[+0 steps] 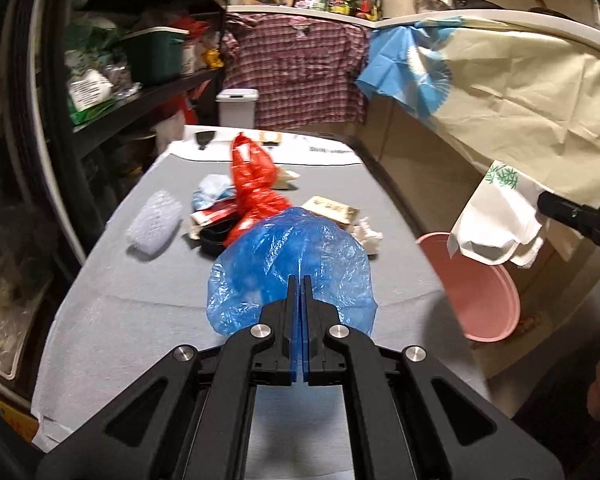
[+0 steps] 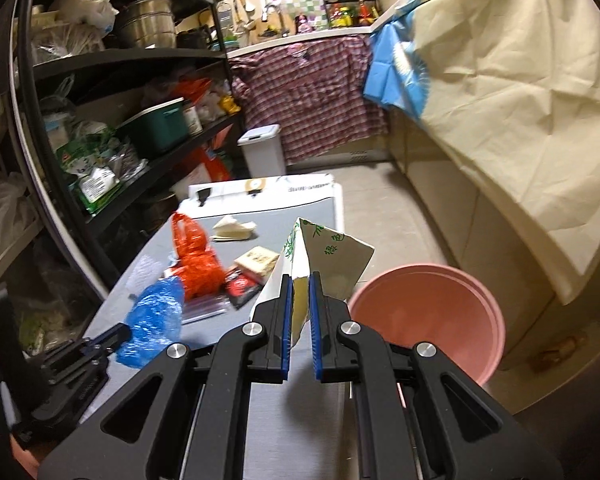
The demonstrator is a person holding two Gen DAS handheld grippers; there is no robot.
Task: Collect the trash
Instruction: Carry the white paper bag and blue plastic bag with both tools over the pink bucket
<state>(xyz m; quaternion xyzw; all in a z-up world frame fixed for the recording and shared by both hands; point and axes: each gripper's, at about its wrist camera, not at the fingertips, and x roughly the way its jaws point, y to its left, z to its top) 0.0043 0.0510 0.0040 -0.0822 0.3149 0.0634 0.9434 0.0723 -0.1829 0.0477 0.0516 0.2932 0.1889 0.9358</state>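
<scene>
Both grippers carry trash toward the pink basin (image 2: 432, 316).

The right gripper (image 2: 300, 296) is clamped on a flattened paper carton (image 2: 328, 256), held just beside the basin's rim; next it probably must come over the basin and let go. The left gripper (image 1: 299, 292), angled downward, pinches a blue plastic bag (image 1: 292, 260) above the grey table (image 1: 112, 320), farther from the basin.

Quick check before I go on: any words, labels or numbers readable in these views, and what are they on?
No text can be read for certain.
White carton in the right gripper: green printed characters and a leaf drawing, too distorted to read.
White board at the table's far end: a dark printed line, too blurred.
Tan packet on the table: dark print, too small.
Red and black packet: a round mark, unreadable.
Green bags on the shelf: labels blurred.
</scene>
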